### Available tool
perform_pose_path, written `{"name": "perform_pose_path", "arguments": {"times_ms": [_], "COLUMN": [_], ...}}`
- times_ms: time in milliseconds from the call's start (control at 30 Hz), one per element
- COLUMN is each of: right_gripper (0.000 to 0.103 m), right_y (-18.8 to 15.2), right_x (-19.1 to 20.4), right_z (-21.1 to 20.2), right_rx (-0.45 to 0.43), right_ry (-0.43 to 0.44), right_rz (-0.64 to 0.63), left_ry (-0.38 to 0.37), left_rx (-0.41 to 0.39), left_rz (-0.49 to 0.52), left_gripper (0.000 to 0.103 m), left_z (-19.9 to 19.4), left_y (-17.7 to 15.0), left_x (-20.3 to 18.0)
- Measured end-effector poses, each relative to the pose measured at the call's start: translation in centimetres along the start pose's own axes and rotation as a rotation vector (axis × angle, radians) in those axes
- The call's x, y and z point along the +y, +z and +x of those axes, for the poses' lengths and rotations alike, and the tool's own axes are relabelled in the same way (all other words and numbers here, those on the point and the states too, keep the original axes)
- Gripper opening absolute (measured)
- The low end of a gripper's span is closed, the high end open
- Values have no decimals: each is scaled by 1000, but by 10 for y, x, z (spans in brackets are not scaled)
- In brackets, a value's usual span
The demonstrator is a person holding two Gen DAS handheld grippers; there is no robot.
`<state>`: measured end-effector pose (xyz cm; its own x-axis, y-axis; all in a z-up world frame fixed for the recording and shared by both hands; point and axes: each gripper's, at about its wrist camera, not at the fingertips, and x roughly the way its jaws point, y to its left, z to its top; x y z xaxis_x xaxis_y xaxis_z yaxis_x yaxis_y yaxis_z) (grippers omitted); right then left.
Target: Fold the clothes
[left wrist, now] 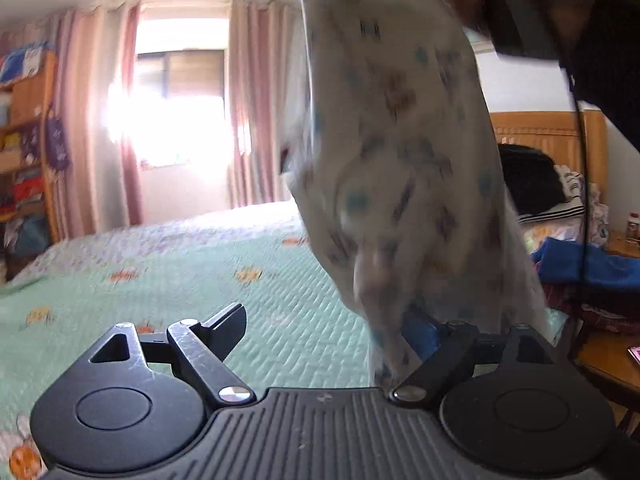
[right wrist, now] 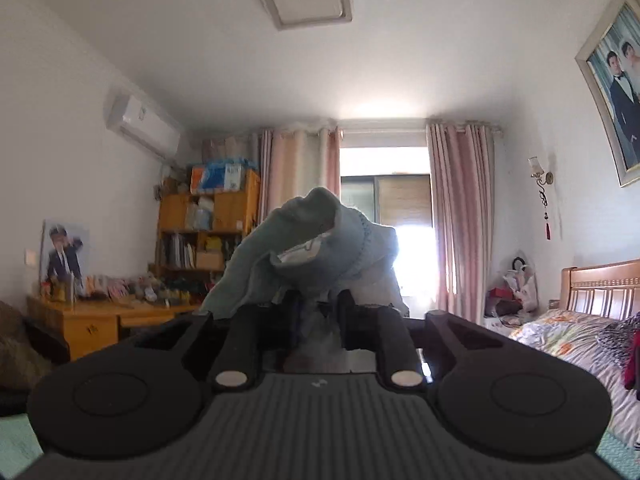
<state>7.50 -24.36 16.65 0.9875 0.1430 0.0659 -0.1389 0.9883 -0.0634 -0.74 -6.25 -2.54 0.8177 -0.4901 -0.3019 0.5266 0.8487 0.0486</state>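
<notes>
Left tool (left wrist: pixel 334 330): jaws spread, empty. Right tool (right wrist: pixel 312 312): grips printed white garment (left wrist: pixel 400 140), hanging above green quilted bed (left wrist: pixel 180 264). Collar label (right wrist: pixel 300 250) unreadable. Pink curtains (right wrist: pixel 460 216), wooden shelf (right wrist: pixel 208 224).

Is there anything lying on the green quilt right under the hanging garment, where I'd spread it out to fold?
Nothing visible does. The green quilt looks bare in front of the open left gripper, below the hanging printed garment. The clothes pile sits off to the right by the headboard. The quilt directly behind the cloth is hidden.
</notes>
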Motion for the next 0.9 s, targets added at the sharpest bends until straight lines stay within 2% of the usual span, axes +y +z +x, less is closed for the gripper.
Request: {"name": "perform_pose_path", "arguments": {"times_ms": [33,133,167,233,367,467,533,633,667,767,800,833,867,900], "right_gripper": [49,51,51,51,52,53,59,73,74,83,86,77,59,25], "right_y": [-21,-104,-126,-170,-236,-270,-283,-298,-304,-325,-327,-325,-323,-318], "right_x": [-3,-25,-35,-56,-90,-100,-99,-91,-89,-76,-71,-65,-60,-57], "right_z": [18,52,44,23,-31,-59,-73,-71,-68,-52,-49,-47,-45,-43], "right_rx": [86,380,424,484,591,645,673,727,748,807,801,787,772,759], "right_ry": [-15,-128,-161,-217,-246,-272,-241,-165,-141,-152,-164,-165,-163,-148], "right_rz": [-24,-19,28,137,344,454,554,656,683,689,666,625,582,564], "left_ry": [7,17,16,7,-47,-94,-125,-173,-181,-185,-188,-188,-186,-179], "left_rx": [22,85,102,130,185,224,258,336,364,427,438,439,431,421], "left_rz": [-16,-44,-50,-70,-116,-120,-126,-145,-146,-153,-153,-150,-151,-160], "left_gripper": [86,86,86,86,86,86,86,86,86,87,87,86,81,62], "left_z": [1,5,6,8,27,42,54,73,80,100,106,110,114,117], "left_y": [-6,-25,-30,-39,-48,-52,-56,-67,-71,-80,-81,-82,-80,-78], "left_x": [4,14,17,26,27,19,11,2,-1,-8,-10,-11,-12,-10]}}
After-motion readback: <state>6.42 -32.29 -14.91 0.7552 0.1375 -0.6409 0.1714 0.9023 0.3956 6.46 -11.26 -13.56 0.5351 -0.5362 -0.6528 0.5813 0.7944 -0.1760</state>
